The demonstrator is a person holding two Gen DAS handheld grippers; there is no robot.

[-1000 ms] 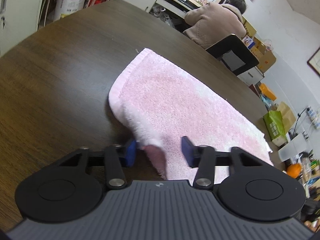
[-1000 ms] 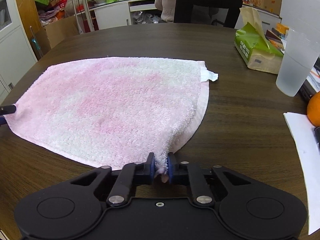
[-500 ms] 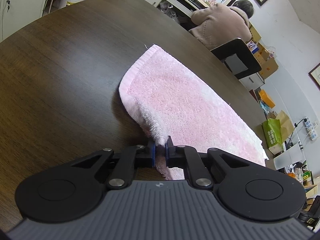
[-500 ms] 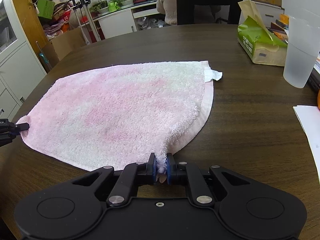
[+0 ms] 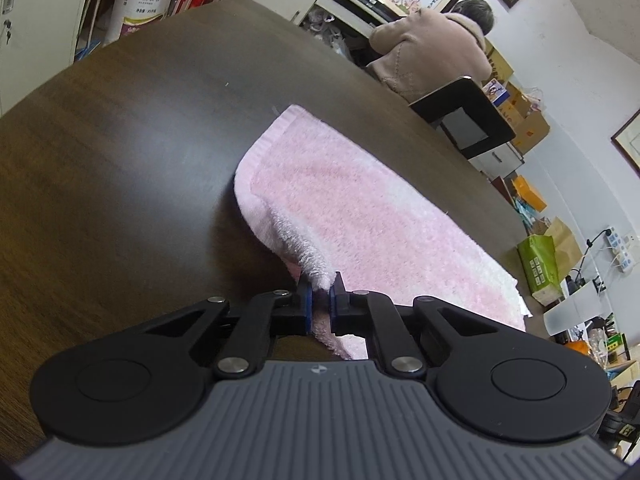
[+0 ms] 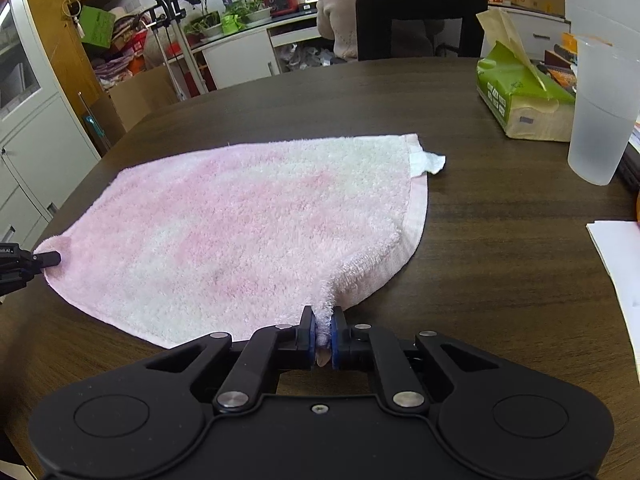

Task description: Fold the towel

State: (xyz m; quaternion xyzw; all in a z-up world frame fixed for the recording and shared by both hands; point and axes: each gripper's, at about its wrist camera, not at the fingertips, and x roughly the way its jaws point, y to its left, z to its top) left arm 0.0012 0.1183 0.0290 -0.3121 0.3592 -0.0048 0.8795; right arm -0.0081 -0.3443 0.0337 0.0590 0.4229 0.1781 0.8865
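Two grippers: each pinches one near corner of the same towel, nothing else held.
Table (image 6: 500, 264): dark wood, rounded at the far end, carrying everything below.
Towel (image 6: 240, 232): pink and white terry, spread mostly flat in the middle of the table; its two near corners are drawn up off the wood into peaks.
Person (image 5: 432, 52): seated beyond the far edge of the table, back turned, in a beige coat on a black chair (image 6: 420, 24).
Tissue pack (image 6: 520, 100): green, open, on the table to the right of the towel and well apart from it.
Cup (image 6: 600, 112): frosted plastic, upright, just right of the tissue pack.
Left gripper (image 5: 320, 296): blue pads pressed together on the towel's near left corner.
Right gripper (image 6: 323, 332): pads clamped on the near right corner, the cloth rising in a ridge from them.
Label (image 6: 428, 162): white tag sticking out of the towel's far right corner, lying on the wood.
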